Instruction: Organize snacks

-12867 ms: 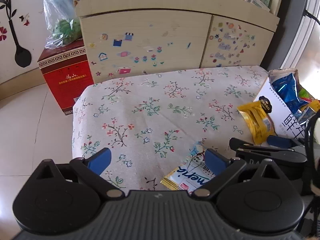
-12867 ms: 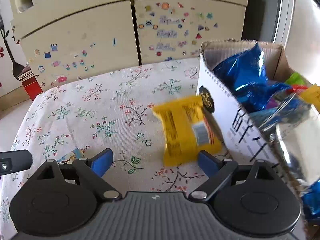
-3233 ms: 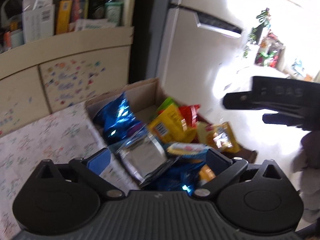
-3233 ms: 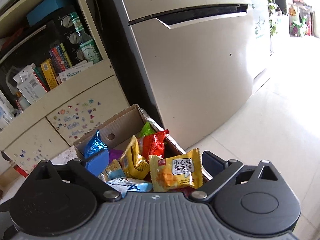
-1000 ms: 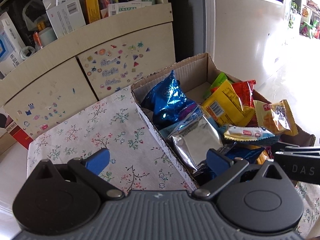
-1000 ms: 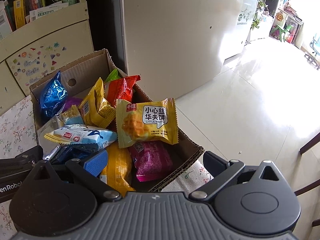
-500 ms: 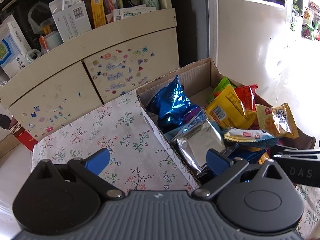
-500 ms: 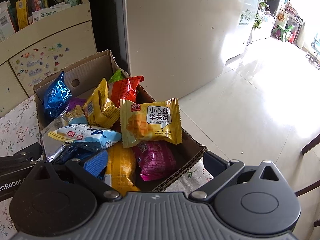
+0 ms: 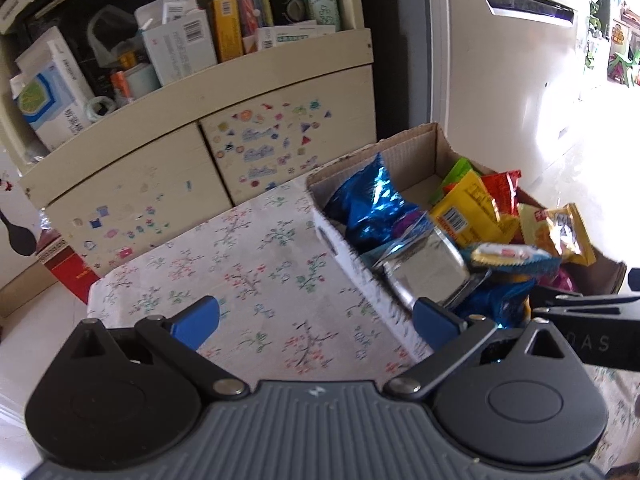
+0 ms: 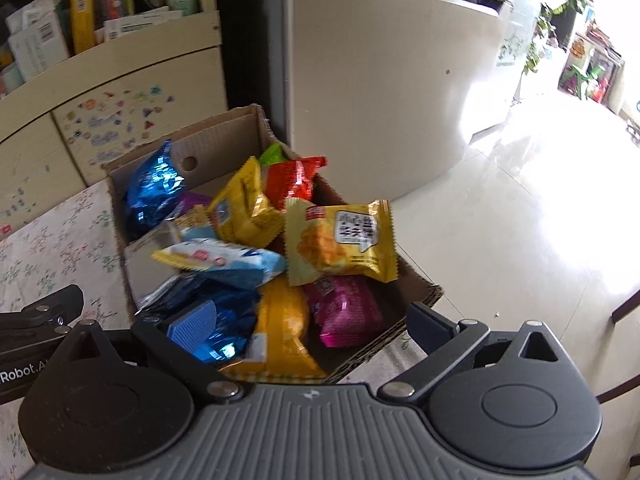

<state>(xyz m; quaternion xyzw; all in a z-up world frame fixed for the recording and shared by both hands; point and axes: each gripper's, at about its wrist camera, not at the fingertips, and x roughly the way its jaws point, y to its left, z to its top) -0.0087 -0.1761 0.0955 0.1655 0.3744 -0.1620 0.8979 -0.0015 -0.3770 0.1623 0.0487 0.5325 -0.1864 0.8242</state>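
Note:
A cardboard box (image 9: 412,147) (image 10: 224,128) full of snack packets stands at the right end of the floral-cloth table (image 9: 256,256). Inside lie a blue foil bag (image 10: 154,190), a yellow waffle packet (image 10: 340,240), a red packet (image 10: 294,180), a pink packet (image 10: 344,310), a light-blue packet (image 10: 224,260) and a silver pouch (image 9: 428,276). My left gripper (image 9: 316,318) is open above the bare cloth beside the box, holding nothing. My right gripper (image 10: 310,326) is open over the box's near end, nothing between its fingers. It also shows at the right edge of the left view (image 9: 580,312).
A cream cabinet with stickers (image 9: 256,152) stands behind the table, its shelf crowded with boxes and bottles. A fridge (image 10: 380,72) stands to the right of it, with tiled floor (image 10: 520,220) beyond the table edge. A red carton (image 9: 68,270) sits on the floor at the left.
Both grippers have drawn back and risen a little from the box, so more of the cabinet shelf shows. The snacks in the box have not moved. Long before, packets lay on the cloth.

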